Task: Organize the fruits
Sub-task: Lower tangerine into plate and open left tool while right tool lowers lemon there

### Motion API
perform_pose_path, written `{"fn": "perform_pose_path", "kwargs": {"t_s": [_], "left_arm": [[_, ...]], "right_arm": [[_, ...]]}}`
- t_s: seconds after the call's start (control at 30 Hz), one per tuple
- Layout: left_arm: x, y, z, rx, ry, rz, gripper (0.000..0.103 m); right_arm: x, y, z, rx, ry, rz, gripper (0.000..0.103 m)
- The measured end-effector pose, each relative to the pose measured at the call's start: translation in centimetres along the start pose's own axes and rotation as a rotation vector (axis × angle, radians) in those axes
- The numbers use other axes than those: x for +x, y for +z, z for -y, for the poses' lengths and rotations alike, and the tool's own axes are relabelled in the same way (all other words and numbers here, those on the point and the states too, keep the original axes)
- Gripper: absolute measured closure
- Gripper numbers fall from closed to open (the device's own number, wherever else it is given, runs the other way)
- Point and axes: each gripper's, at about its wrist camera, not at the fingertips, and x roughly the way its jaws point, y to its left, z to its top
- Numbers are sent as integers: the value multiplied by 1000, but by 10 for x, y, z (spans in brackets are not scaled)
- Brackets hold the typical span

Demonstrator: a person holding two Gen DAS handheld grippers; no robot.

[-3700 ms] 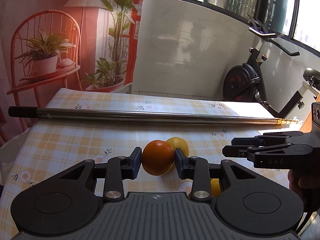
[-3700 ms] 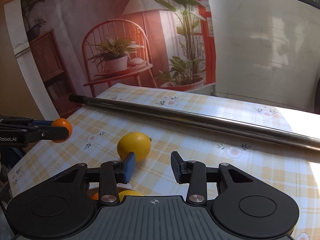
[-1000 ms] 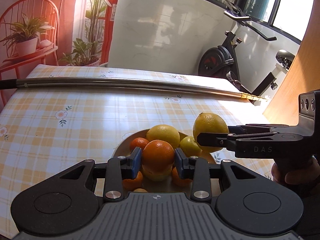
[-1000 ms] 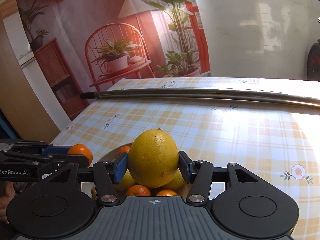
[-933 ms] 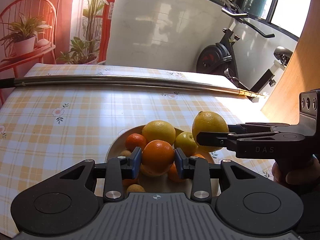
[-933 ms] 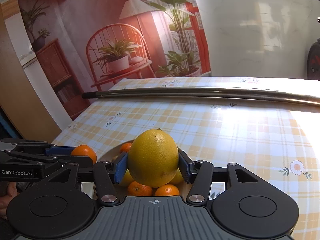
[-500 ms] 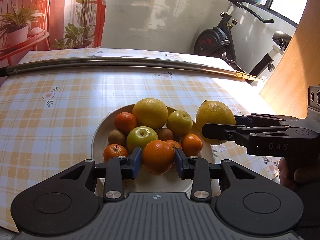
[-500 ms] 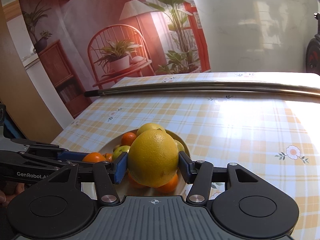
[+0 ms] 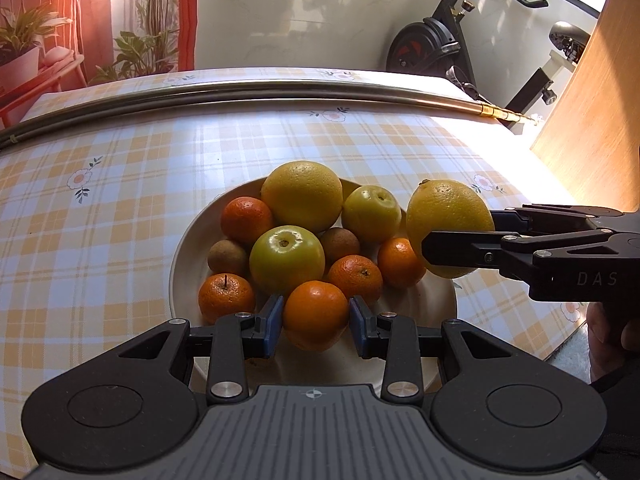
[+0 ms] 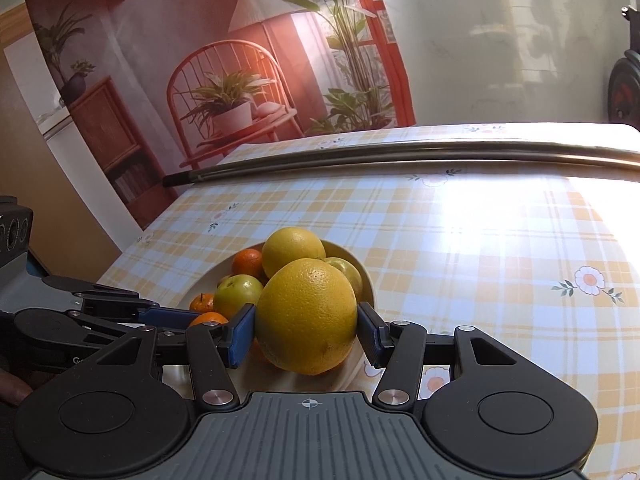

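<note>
While left claw grips orange.

Left claw: 3.7 s ago it held the orange low over the bare worktop; now it carries that orange over the near rim of the plate.
Right claw: was open and empty beside the yellow citrus; now clamped on it, raised at the plate's right edge.
Plate view: a second ago only part of the fruit pile showed; now the whole pile is seen from above.
</note>
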Motion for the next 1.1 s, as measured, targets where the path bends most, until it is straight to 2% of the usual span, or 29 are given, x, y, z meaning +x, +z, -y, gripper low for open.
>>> {"fn": "perform_pose_path", "kwargs": {"t_s": [0.4, 0.57, 0.73, 1.0, 1.1], "left_arm": [[-1, 1, 2, -4, 9, 24, 66], [-14, 1, 4, -11, 26, 71, 65], [-29, 2, -3, -66, 69, 118, 51], [-47, 1, -8, -126, 113, 189, 30], [-49, -1, -15, -146, 117, 195, 30]], "right_arm": [[1, -1, 2, 2, -1, -7, 53], [1, 0, 0, -10, 0, -17, 53], [2, -3, -6, -25, 33, -64, 53], [7, -5, -13, -20, 35, -131, 53], [11, -5, -19, -40, 49, -153, 53]]}}
